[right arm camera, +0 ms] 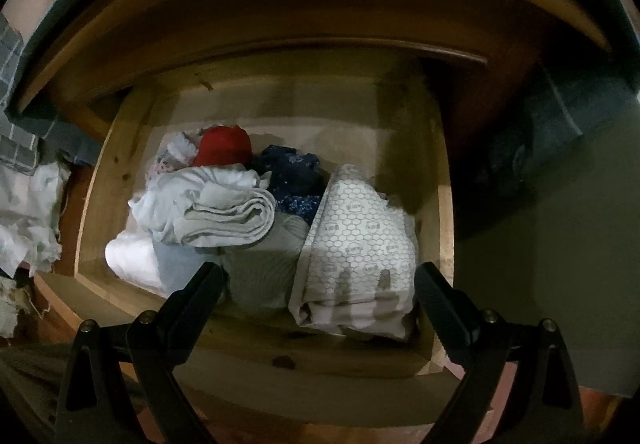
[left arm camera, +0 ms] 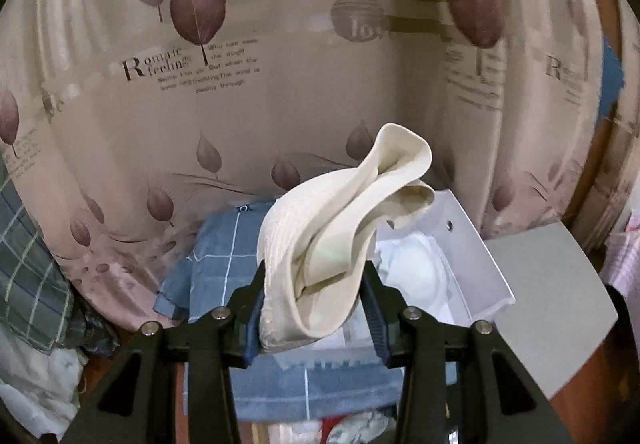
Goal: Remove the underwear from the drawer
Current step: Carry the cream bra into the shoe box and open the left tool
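Cream ribbed underwear point(left arm camera: 320, 244): soft, light, floppy; left gripper point(left arm camera: 316, 308) pinches its bunched fold. Right gripper point(right arm camera: 320, 296) wide open, holding nothing, above wooden drawer point(right arm camera: 434, 179).

- I see bare drawer point(right arm camera: 280, 111) floor behind the clothes pile point(right arm camera: 224, 211); my right hand-held gripper point(right arm camera: 320, 284) fits there.
- The patterned folded cloth point(right arm camera: 356, 244) crowds the right wall.
- An overhanging wooden top point(right arm camera: 320, 3) limits headroom.
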The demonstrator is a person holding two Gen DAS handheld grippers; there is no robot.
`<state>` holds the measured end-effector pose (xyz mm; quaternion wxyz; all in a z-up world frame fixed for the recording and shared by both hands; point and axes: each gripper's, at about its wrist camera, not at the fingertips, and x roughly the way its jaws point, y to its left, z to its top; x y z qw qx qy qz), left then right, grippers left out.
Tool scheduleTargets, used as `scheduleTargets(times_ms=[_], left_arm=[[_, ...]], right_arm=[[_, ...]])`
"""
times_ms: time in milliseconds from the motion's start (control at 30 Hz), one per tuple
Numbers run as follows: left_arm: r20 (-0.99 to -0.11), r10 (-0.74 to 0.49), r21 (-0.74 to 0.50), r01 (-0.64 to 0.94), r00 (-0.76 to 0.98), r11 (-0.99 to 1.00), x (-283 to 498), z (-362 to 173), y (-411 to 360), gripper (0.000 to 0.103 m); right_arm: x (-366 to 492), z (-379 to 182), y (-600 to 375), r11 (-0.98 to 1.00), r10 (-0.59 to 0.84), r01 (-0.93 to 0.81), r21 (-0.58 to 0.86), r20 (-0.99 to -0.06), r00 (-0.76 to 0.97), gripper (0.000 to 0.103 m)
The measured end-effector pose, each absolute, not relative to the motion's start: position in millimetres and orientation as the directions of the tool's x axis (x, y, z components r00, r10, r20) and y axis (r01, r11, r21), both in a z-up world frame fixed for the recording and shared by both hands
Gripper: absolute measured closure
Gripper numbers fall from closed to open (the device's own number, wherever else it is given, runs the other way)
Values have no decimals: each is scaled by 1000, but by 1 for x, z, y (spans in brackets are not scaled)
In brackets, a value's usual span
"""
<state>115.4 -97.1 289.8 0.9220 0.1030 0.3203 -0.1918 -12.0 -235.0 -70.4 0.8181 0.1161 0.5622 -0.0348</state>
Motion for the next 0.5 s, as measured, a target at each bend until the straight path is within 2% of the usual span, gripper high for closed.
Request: scheduleTargets(times_ms=[500], left_arm=[[-762, -172, 116, 393, 624, 912, 198, 170, -134, 60]], right_arm=[[-9, -75, -230, 972, 91, 173, 159, -934, 346, 8]])
